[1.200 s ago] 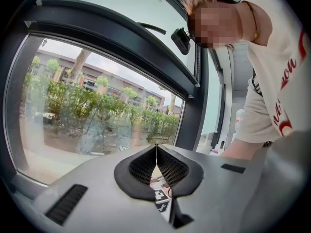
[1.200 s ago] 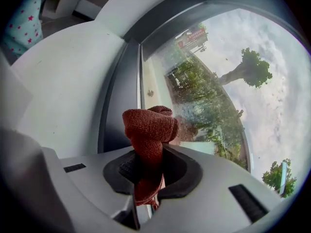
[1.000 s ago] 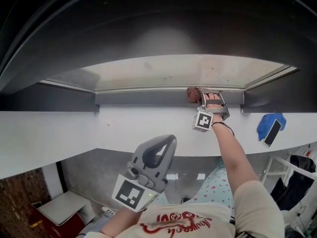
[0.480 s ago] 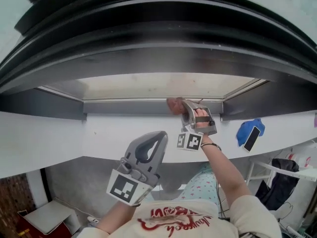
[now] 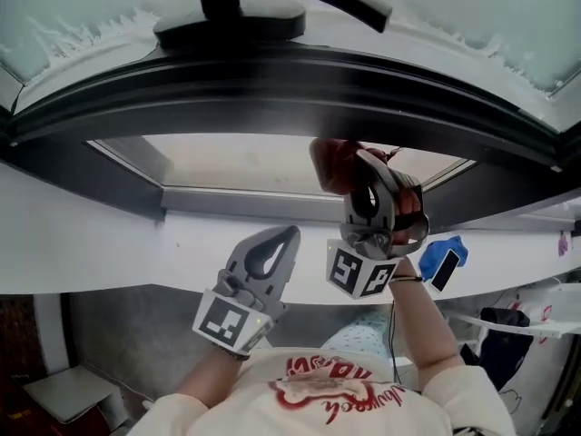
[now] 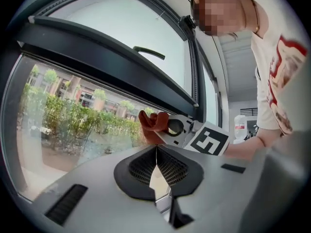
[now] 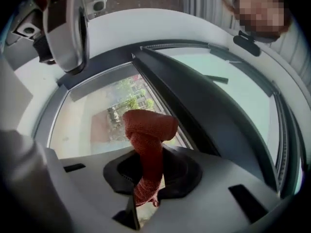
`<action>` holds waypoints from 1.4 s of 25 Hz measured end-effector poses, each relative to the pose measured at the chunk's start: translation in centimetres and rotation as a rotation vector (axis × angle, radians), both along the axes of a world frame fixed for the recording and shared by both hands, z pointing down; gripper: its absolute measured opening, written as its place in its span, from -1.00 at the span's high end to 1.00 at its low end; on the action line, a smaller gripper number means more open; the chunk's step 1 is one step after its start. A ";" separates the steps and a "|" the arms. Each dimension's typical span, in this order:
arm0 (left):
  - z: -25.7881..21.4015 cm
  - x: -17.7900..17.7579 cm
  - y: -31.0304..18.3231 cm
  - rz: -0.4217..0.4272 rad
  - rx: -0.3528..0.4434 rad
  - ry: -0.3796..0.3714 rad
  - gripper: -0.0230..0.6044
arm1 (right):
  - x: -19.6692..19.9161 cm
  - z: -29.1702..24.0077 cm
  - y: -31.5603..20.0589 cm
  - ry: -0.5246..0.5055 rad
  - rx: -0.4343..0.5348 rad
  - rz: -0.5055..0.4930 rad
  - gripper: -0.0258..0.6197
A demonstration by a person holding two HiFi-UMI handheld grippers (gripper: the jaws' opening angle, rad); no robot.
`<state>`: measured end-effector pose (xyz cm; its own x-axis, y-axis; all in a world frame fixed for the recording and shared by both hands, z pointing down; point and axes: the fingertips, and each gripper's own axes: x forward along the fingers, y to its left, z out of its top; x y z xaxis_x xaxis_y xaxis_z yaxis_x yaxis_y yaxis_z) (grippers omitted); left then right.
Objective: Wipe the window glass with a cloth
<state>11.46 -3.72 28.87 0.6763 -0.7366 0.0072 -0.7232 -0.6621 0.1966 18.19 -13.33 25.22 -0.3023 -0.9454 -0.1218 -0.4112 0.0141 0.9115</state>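
So, red cloth up at the glass

Right gripper is clamped tight on the red cloth, with the bunched end sticking out past the jaws, right in front of the lower window glass, just under the dark frame bar. Can't tell if it actually touches the pane. Left gripper hangs lower, near the white sill, jaws pressed together with nothing in them

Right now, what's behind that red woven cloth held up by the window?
Behind the red woven cloth, pinched in the right gripper, is the clear lower window pane, with trees and buildings outside. The patch directly behind the cloth is covered.
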 end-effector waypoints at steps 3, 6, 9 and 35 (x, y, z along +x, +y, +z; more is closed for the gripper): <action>-0.8 -0.6 0.6 -0.011 0.023 -0.003 0.86 | -0.5 -2.3 -0.6 0.019 0.066 0.011 0.69; -0.9 -0.8 0.8 -0.016 0.012 0.026 0.86 | -0.2 -2.9 -1.8 0.031 0.085 0.048 0.69; -0.5 -0.8 0.8 -0.004 0.018 0.010 0.86 | 0.1 -3.1 -2.8 0.034 0.088 0.077 0.69; 0.2 -2.1 -0.5 -0.041 -0.027 0.042 0.86 | -1.2 4.6 -4.1 0.021 -0.010 0.013 0.72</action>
